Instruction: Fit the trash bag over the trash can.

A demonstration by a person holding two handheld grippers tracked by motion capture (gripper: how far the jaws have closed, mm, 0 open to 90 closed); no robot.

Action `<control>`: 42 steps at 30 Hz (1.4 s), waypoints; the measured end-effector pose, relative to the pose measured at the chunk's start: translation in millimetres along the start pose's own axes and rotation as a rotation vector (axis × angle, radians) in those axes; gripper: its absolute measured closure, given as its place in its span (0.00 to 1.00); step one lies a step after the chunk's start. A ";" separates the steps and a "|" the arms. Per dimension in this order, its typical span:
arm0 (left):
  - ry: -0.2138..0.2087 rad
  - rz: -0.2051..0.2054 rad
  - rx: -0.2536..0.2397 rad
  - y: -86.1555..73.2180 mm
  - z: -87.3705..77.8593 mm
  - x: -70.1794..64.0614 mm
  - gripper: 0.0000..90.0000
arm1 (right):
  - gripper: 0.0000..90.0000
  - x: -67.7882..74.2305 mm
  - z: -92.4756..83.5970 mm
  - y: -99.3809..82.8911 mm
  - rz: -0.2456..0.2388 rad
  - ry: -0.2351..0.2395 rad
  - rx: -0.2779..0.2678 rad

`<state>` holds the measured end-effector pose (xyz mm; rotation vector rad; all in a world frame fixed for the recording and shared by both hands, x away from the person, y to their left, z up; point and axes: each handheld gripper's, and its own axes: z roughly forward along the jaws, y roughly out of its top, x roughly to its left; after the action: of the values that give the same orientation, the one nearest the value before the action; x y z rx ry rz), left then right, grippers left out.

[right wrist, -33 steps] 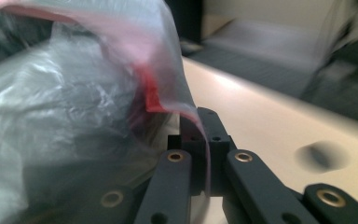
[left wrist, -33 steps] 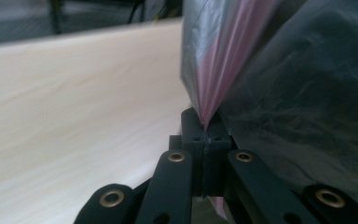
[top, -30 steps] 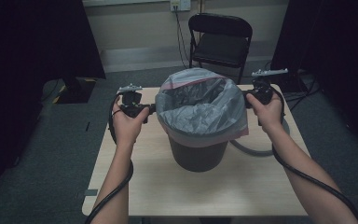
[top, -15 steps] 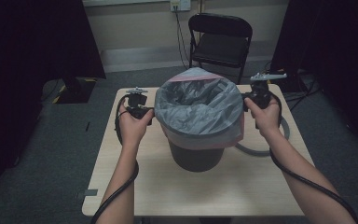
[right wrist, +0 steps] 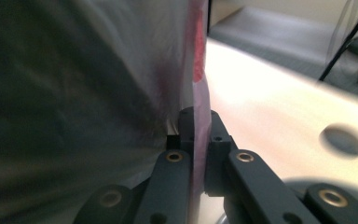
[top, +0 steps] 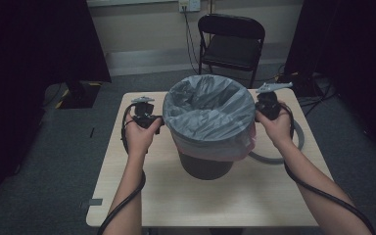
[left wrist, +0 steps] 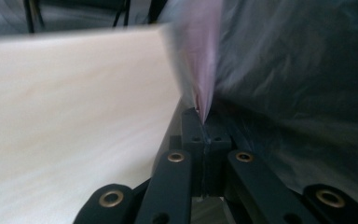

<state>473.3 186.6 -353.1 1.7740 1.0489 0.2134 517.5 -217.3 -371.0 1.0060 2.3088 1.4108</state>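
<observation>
Bag [top: 210,117] drapes over the dark bin [top: 206,165] mid-tabletop [top: 137,196]. My left gripper [top: 160,122] fingers are clamped on the bag's left hem, right gripper [top: 257,113] fingers on its right hem. No readable labels.

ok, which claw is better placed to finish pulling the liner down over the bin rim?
Neither clearly. The left claw and right claw are both shut on the bag's pink hem, on opposite sides of the bin. Probably both pull together.
</observation>
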 end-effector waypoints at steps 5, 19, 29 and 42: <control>0.016 0.025 0.058 -16.8 -7.1 7.2 1.00 | 0.97 -9.0 -2.9 -9.4 0.010 0.002 -0.034; -0.018 0.136 -0.018 -29.1 -48.0 1.1 0.36 | 0.27 -17.8 -57.4 22.7 -0.109 -0.107 0.065; -0.001 0.208 0.126 -73.2 -40.3 -6.4 0.21 | 0.16 0.7 -99.4 68.4 -0.160 -0.056 0.050; 0.030 0.194 0.245 -149.2 -5.6 5.7 0.21 | 0.16 46.0 -103.8 130.4 -0.234 0.043 0.086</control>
<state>391.2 209.6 -475.9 2.1024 0.9562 0.2396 483.7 -219.2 -201.4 0.7046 2.4427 1.2619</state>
